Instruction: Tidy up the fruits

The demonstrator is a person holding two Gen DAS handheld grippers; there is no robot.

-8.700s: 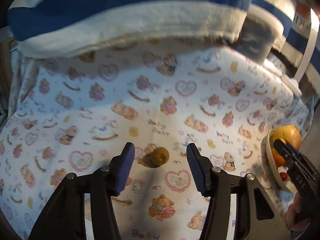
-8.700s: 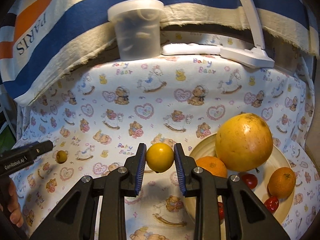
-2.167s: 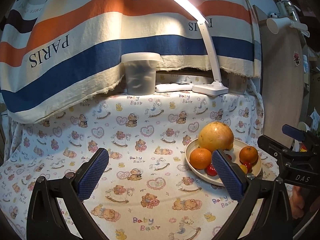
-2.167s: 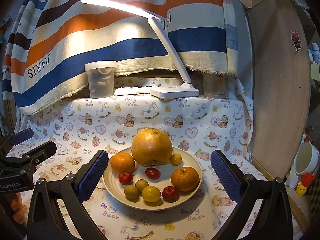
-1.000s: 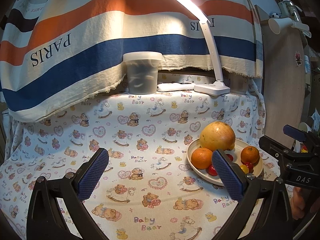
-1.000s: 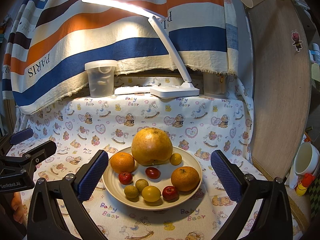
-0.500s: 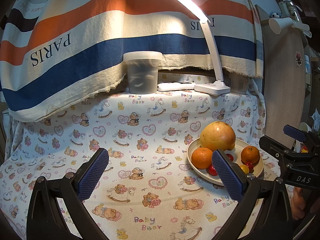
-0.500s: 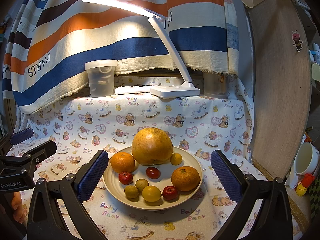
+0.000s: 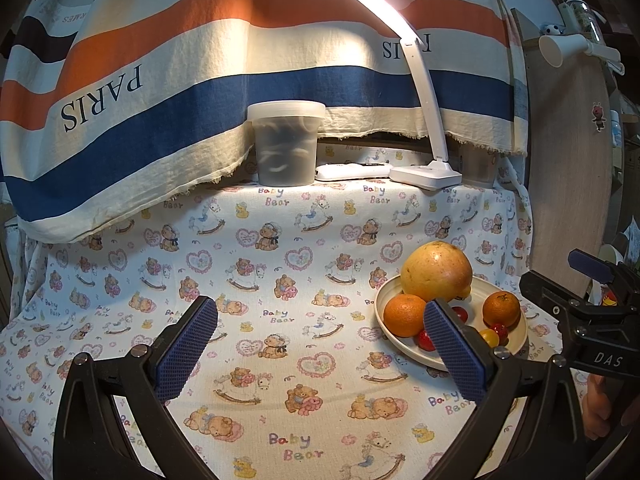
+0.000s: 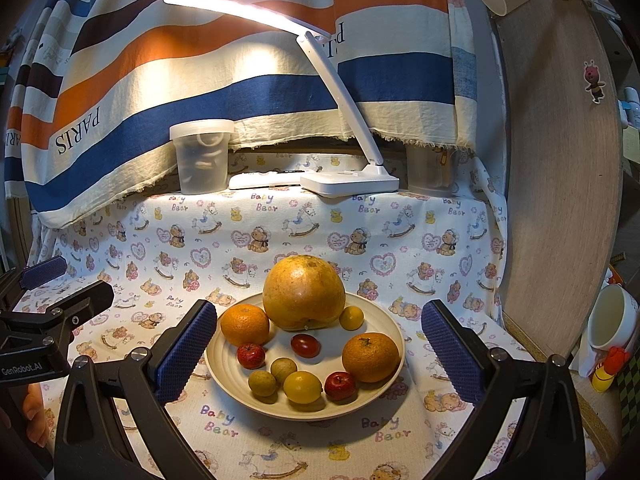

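On the plate, at twelve o'clock from the right gripper, all the fruits sit together. Both the right and left gripper are wide and hold nothing. Sorting looks finished; next, just pull away.

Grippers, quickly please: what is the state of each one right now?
Left gripper: open, holding nothing, over the cloth.
Right gripper: open, holding nothing, facing the plate.

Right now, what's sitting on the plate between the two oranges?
In the right wrist view, a dark red cherry tomato lies between the left orange and the right orange on the plate.
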